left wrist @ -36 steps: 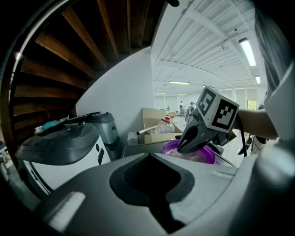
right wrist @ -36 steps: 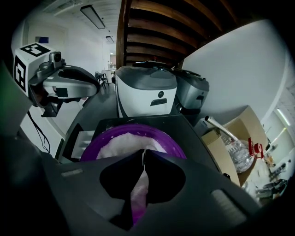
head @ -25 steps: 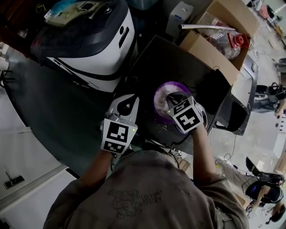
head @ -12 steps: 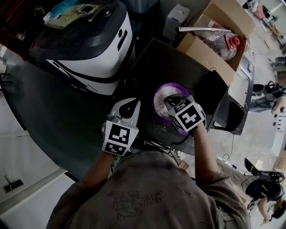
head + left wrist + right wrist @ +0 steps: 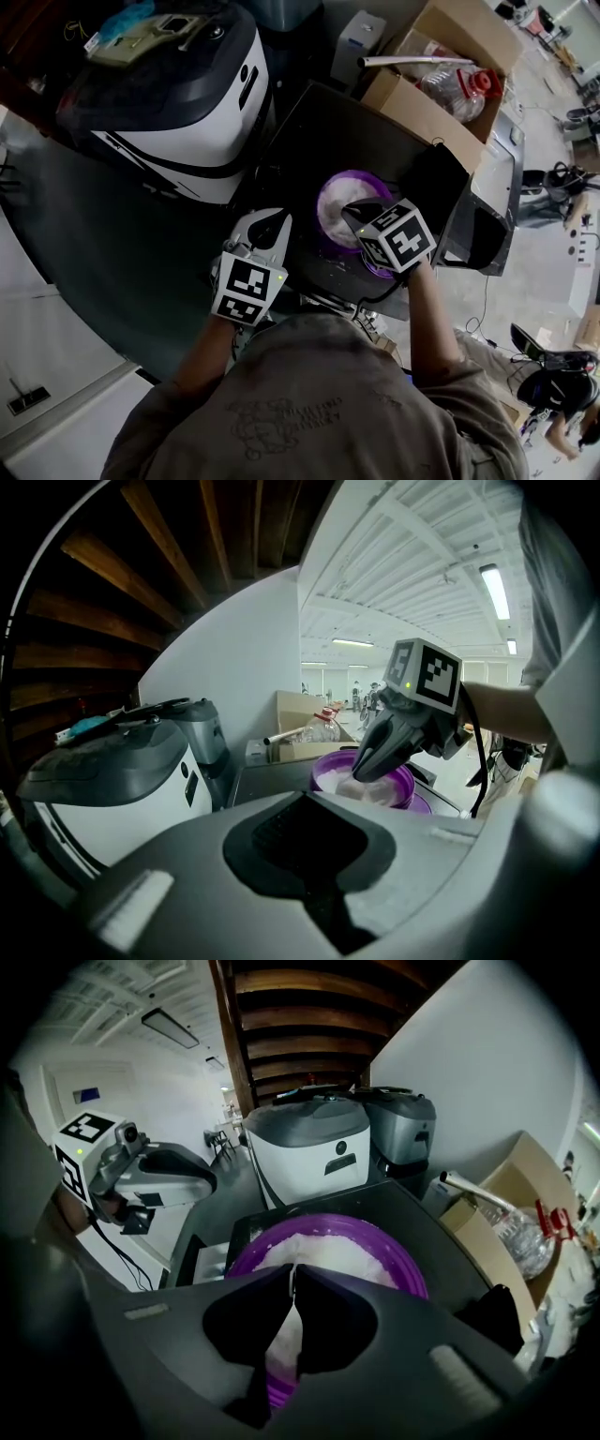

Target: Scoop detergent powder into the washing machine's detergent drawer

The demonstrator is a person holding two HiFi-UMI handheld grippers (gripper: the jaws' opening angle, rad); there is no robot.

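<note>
A purple bowl [image 5: 339, 208] of white detergent powder [image 5: 323, 1251] sits on a dark machine top [image 5: 347, 131]. My right gripper [image 5: 356, 216] reaches over the bowl's near rim with its tips down at the powder. Its jaws [image 5: 292, 1274] are pressed together on a thin white scoop handle, and the scoop's head is hidden below them. From the left gripper view, the right gripper [image 5: 364, 771] dips into the bowl [image 5: 394, 780]. My left gripper [image 5: 272, 217] hovers left of the bowl, shut and holding nothing [image 5: 305, 797].
A white and dark grey appliance [image 5: 187, 89] stands at the back left. An open cardboard box [image 5: 441, 80] with a plastic bottle lies at the back right. A shallow compartmented tray [image 5: 202, 1262] lies just left of the bowl.
The right gripper has edged slightly forward over the bowl, and more of the powder shows. The left gripper has barely moved.
</note>
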